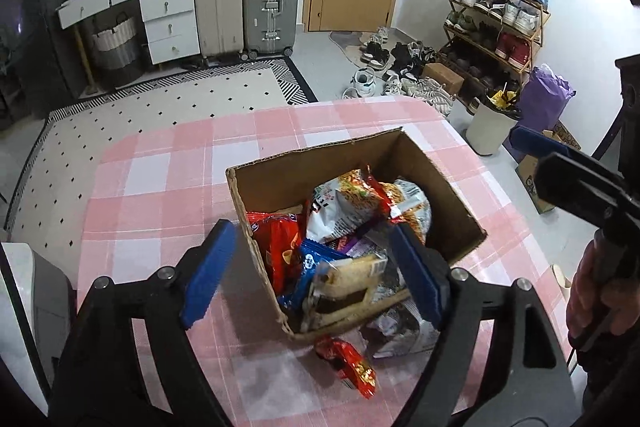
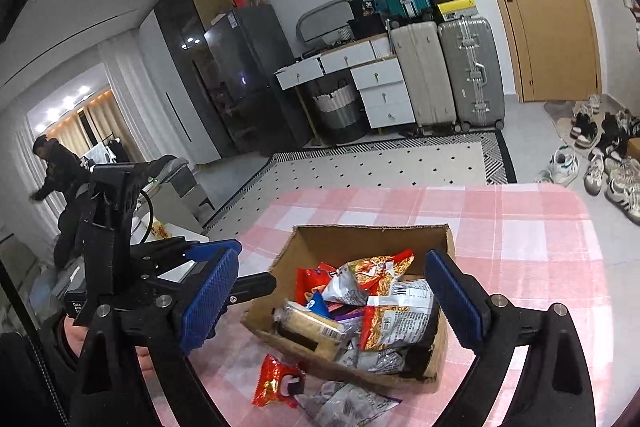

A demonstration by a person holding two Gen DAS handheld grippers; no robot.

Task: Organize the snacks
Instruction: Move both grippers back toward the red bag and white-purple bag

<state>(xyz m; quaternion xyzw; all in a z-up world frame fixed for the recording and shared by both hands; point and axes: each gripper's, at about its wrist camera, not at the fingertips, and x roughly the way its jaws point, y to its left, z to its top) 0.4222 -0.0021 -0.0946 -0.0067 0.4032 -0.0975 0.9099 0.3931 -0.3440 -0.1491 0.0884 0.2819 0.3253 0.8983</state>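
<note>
Left gripper (image 1: 310, 273), right gripper (image 2: 334, 301): both released, empty. Cardboard box (image 1: 440, 171) mostly filled. Red packet (image 1: 352, 367), grey packet (image 2: 348, 405) remain on table (image 1: 160, 187). Next, likely: grasp one, drop into box.

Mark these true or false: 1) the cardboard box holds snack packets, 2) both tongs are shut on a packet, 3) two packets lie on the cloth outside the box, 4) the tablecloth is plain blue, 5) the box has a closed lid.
1) The cardboard box holds snack packets: true.
2) Both tongs are shut on a packet: false. The left tongs and right tongs both stand open with nothing between the pads.
3) Two packets lie outside the box: true. A red packet and a grey packet rest on the cloth by the box's near side.
4) The tablecloth is plain blue: false. The tablecloth is pink and white check.
5) The box has a closed lid: false. Its top is open.
</note>
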